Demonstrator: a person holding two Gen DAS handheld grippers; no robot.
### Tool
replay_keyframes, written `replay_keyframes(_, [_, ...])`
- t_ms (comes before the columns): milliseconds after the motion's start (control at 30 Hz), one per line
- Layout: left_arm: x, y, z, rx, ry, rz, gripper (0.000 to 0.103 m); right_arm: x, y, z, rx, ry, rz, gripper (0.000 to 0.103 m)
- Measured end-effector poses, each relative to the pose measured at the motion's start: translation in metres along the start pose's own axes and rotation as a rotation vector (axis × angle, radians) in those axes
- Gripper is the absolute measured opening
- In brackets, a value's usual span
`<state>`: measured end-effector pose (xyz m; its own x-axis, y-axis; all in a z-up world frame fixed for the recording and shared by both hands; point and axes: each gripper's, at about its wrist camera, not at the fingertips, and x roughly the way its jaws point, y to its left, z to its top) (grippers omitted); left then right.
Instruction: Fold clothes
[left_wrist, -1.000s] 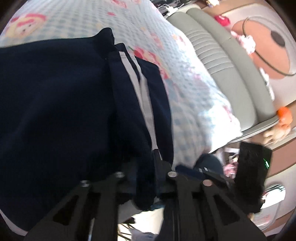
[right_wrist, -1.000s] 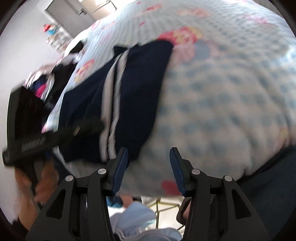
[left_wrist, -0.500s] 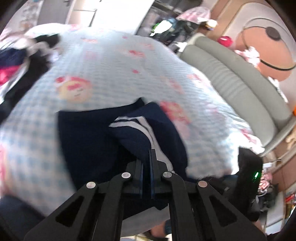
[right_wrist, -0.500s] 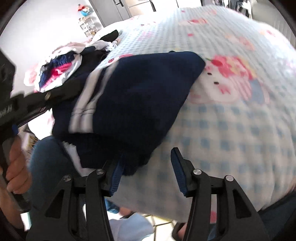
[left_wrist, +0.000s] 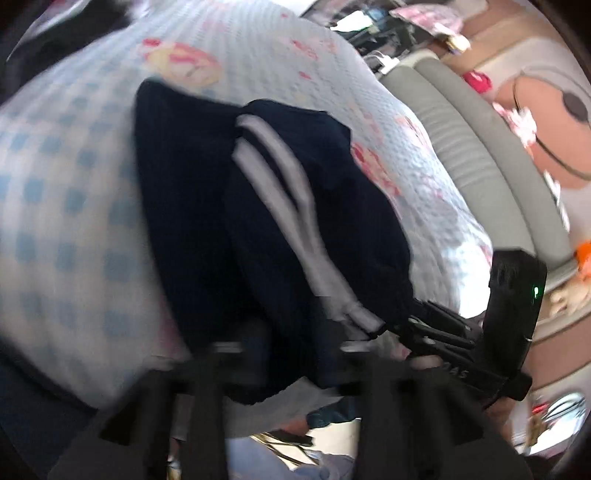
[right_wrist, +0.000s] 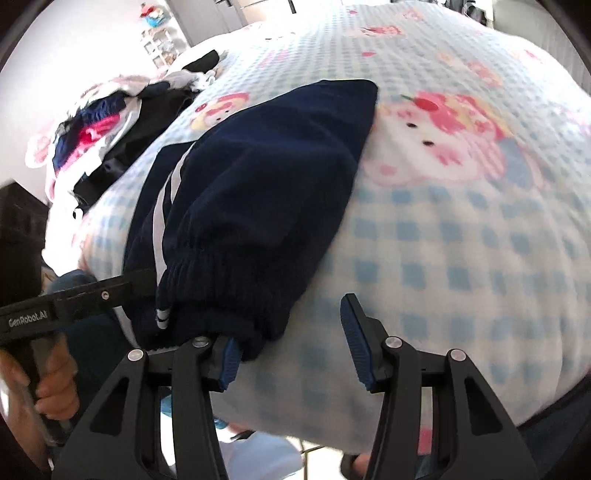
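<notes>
Folded navy trousers with white side stripes (left_wrist: 280, 206) lie on a blue-checked cartoon blanket (left_wrist: 66, 192) near its front edge. In the right wrist view the trousers (right_wrist: 258, 192) reach down to my right gripper (right_wrist: 291, 343). It is open, its left blue pad (right_wrist: 229, 358) touching the elastic cuff, the right pad over bare blanket. My left gripper (left_wrist: 284, 347) is blurred, jaws apart, with the trouser end lying between and over them. It also shows in the right wrist view as a black arm (right_wrist: 85, 299) at the trousers' left.
A pile of mixed clothes (right_wrist: 107, 125) lies at the blanket's (right_wrist: 461, 240) far left. A grey padded headboard (left_wrist: 487, 158) runs along the right of the left wrist view. The right gripper's black body (left_wrist: 509, 314) sits beside the trousers there.
The left gripper was shut on the trouser end; its jaws now stand apart. The trousers have settled onto the blanket. The right gripper stays open beside the cuff.
</notes>
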<state>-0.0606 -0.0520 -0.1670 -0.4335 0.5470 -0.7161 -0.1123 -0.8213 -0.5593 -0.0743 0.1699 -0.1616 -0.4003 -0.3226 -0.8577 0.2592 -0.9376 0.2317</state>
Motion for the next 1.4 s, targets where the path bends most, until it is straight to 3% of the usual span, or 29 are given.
replay_keyframes(67, [-0.015,-0.009,0.005,0.044,-0.048,0.039,0.007,0.007,0.010,0.004,-0.030,0.012,-0.016,0.051])
replay_keyframes(200, [-0.045,-0.024,0.014,0.105,-0.139,0.104,0.007,-0.015,0.015,0.003,-0.030,-0.015,0.067,0.051])
replay_keyframes(467, [-0.021,-0.010,0.015,0.083,-0.034,0.167,0.007,-0.041,0.000,0.011,0.082,-0.059,0.224,0.053])
replay_keyframes(533, [-0.015,-0.006,0.015,0.077,-0.007,0.183,0.007,-0.037,0.001,0.021,0.101,-0.075,0.217,0.053])
replay_keyframes(633, [-0.009,-0.001,0.017,0.065,0.018,0.199,0.012,-0.016,0.003,0.033,0.090,-0.051,0.162,0.059])
replay_keyframes(767, [-0.021,0.020,0.028,-0.029,-0.030,0.130,0.040,0.024,-0.002,0.036,0.073,0.060,0.103,0.060])
replay_keyframes(833, [-0.023,0.029,0.033,-0.067,-0.037,0.097,0.040,0.036,-0.003,0.030,0.092,0.098,0.136,0.061])
replay_keyframes(900, [-0.010,0.029,0.035,-0.059,0.012,0.083,0.039,0.041,0.004,0.027,0.076,0.102,0.136,0.054])
replay_keyframes(933, [-0.006,0.027,0.035,-0.048,0.025,0.083,0.038,0.039,0.008,0.026,0.060,0.089,0.136,0.040])
replay_keyframes(967, [-0.004,0.022,0.035,-0.028,0.022,0.093,0.038,0.036,0.011,0.026,0.051,0.079,0.144,0.031])
replay_keyframes(1067, [-0.006,0.006,0.032,0.033,0.006,0.104,0.038,0.014,0.010,0.024,0.036,0.034,0.144,0.016])
replay_keyframes(1233, [-0.021,-0.013,0.022,0.092,-0.011,0.057,0.038,-0.035,0.002,0.005,0.036,-0.023,0.154,0.013])
replay_keyframes(1300, [-0.027,-0.011,0.020,0.081,-0.025,0.063,0.038,-0.039,-0.001,-0.006,0.040,-0.005,0.158,0.013])
replay_keyframes(1400, [-0.035,0.001,0.024,0.035,-0.055,0.054,0.038,-0.026,-0.007,-0.021,0.011,0.068,0.062,0.020])
